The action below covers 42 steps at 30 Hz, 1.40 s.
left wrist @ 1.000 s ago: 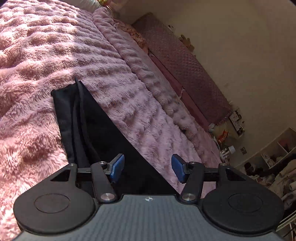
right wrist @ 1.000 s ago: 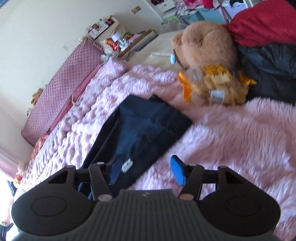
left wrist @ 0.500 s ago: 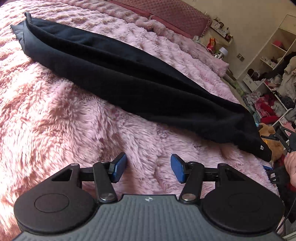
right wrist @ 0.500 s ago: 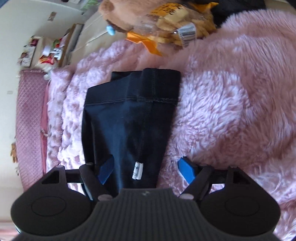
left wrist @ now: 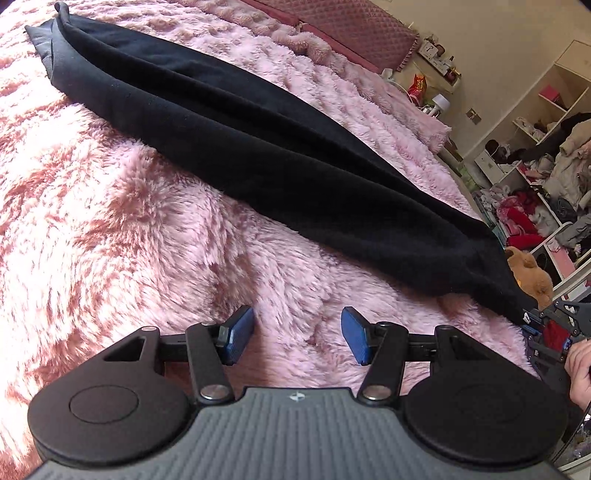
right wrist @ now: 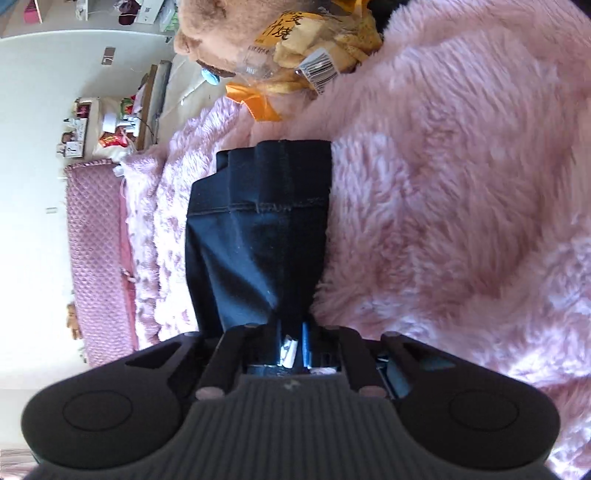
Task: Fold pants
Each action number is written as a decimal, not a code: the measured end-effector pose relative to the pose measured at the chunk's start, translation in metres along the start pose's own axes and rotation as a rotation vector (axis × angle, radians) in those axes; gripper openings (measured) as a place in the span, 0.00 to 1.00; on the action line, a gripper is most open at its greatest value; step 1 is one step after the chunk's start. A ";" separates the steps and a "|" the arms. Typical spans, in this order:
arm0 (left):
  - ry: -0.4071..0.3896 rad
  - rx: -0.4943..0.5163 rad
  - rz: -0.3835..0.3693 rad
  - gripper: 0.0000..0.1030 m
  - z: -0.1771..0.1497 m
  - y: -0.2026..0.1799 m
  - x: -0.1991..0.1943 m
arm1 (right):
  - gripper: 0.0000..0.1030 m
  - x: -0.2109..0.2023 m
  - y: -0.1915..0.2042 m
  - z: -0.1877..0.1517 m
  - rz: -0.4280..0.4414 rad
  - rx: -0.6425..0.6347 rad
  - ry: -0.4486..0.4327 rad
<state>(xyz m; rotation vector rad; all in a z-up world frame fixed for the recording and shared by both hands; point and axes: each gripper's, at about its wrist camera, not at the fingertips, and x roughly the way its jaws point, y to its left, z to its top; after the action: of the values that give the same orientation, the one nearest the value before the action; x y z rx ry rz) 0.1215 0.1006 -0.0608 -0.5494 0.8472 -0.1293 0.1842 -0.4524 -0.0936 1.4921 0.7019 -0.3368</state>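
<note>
Across the fluffy pink blanket on the bed: black pants, already doubled leg over leg into one long strip, stretched corner to corner. Right claw closing on the near end of the pants, dark fabric bunched between the pads, a small white tag caught there too. Left claw spread wide, blue pads hovering over bare blanket just beside the pants, pinching nothing. Same right claw visible from the left camera at the far right tip of the pants, with the person's hand behind it.

Looks like the grab-both-ends stage: one end secured, other end not yet taken. Next move probably needs the left claw over to the free end past the middle of the pants, then a lift and fold end to end.

Beyond the pants, a brown teddy bear and a crinkly snack bag with a barcode and Chinese characters, too blurred to read properly. Tag on the pants unreadable.
</note>
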 end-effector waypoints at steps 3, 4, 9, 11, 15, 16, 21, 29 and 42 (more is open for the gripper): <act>0.004 -0.008 -0.013 0.63 0.003 0.004 0.000 | 0.06 -0.006 -0.017 -0.001 0.050 -0.060 0.000; 0.004 -0.009 -0.018 0.63 0.003 0.005 0.000 | 0.06 -0.007 -0.022 0.000 0.051 -0.084 0.004; -0.022 0.001 -0.025 0.63 0.010 0.012 -0.005 | 0.21 -0.034 -0.019 0.003 0.009 -0.253 0.000; -0.061 0.010 -0.009 0.63 0.020 0.017 -0.012 | 0.23 -0.055 0.003 -0.008 -0.087 -0.460 -0.074; -0.177 0.001 0.080 0.63 0.048 0.042 -0.028 | 0.22 -0.092 0.051 -0.069 -0.156 -1.002 -0.283; -0.201 -0.023 0.104 0.63 0.055 0.052 -0.033 | 0.22 -0.097 0.060 -0.089 -0.136 -1.121 -0.328; -0.257 -0.218 0.179 0.63 0.093 0.111 -0.049 | 0.42 -0.074 0.103 -0.206 0.049 -1.709 -0.310; -0.332 -0.335 0.255 0.63 0.132 0.174 -0.058 | 0.33 0.023 0.129 -0.399 0.314 -2.314 0.027; -0.224 -0.520 0.163 0.62 0.148 0.208 -0.055 | 0.21 0.152 0.121 -0.465 0.188 -2.616 0.296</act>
<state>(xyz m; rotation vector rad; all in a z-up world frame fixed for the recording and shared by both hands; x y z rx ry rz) 0.1728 0.3570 -0.0509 -0.9584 0.7001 0.3062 0.2732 0.0426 -0.0597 -0.9474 0.5353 0.8203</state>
